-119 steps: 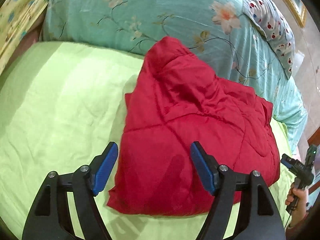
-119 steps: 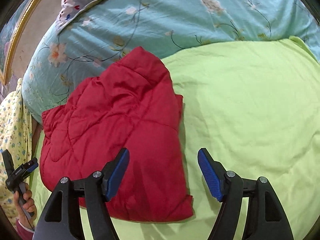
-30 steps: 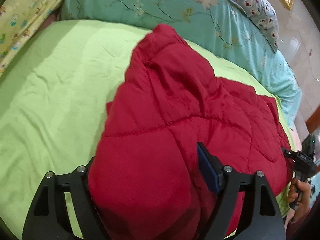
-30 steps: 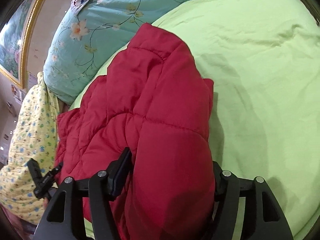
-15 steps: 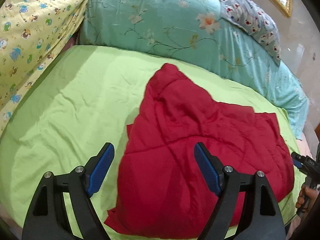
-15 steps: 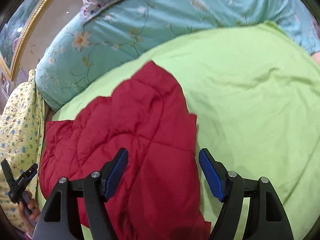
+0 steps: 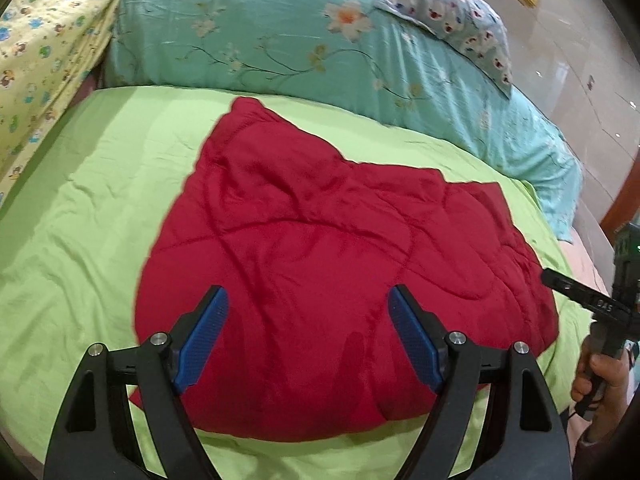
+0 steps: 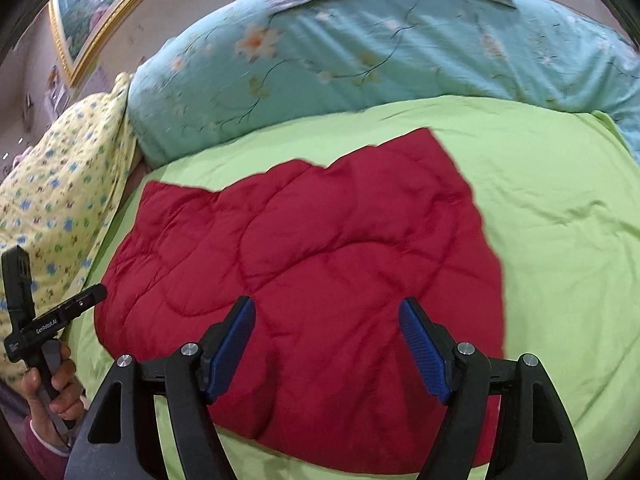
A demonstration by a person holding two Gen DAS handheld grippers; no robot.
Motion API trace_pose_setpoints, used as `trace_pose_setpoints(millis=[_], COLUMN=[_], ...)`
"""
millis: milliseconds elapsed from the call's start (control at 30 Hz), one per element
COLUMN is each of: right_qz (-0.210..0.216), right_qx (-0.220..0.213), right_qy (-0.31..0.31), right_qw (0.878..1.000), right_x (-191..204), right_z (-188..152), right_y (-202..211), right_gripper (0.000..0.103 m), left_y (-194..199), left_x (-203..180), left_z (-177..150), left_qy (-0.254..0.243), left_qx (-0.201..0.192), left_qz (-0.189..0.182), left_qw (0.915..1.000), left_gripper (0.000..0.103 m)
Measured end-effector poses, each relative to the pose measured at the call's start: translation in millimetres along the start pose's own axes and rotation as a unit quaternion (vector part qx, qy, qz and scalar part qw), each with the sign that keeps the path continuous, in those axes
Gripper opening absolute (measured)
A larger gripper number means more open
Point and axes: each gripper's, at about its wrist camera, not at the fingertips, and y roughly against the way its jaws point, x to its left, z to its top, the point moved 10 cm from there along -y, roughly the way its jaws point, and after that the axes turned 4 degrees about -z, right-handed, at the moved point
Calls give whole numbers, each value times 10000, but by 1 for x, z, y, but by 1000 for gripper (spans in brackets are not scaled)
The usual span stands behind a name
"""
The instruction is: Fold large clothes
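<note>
A red quilted garment (image 7: 320, 220) lies folded into a rough rectangle on the green bed sheet (image 7: 80, 220). In the right wrist view the same garment (image 8: 340, 240) shows curved stitch lines. My left gripper (image 7: 306, 292) hovers open over the garment's near edge with nothing between its blue pads. My right gripper (image 8: 326, 303) is also open and empty, held above the near part of the garment. Each view catches the other gripper at the bed's side, held in a hand (image 8: 60, 392).
A teal floral duvet (image 7: 300, 40) is heaped along the far side of the bed, with a dotted pillow (image 7: 448, 4) on top. A yellow patterned cover (image 8: 60, 180) lies beside it. A gold picture frame (image 8: 100, 12) hangs on the wall. Bare green sheet (image 8: 560, 220) spreads beside the garment.
A second ago both grippers were low with red fabric between their jaws. Both have let go and drawn back and up, and the garment lies flat on the sheet.
</note>
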Motion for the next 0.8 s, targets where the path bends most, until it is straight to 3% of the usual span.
trace_pose_setpoints(millis=[233, 533, 800], right_qz=[99, -574, -657], right_qx=[288, 544, 486], right_qy=[220, 575, 366], right_qw=[9993, 9952, 9960], right_x=[20, 3, -16], right_z=[-11, -3, 9], right_y=[-24, -64, -87], right_gripper=[76, 79, 78], left_y=[-20, -67, -90], left_x=[-23, -15, -11], left_z=[-9, -10, 1], left_qy=[-250, -375, -319], left_qx=[240, 557, 627], left_qz=[-166, 265, 414], left_qw=[9993, 9974, 9967], left_gripper=[82, 83, 85])
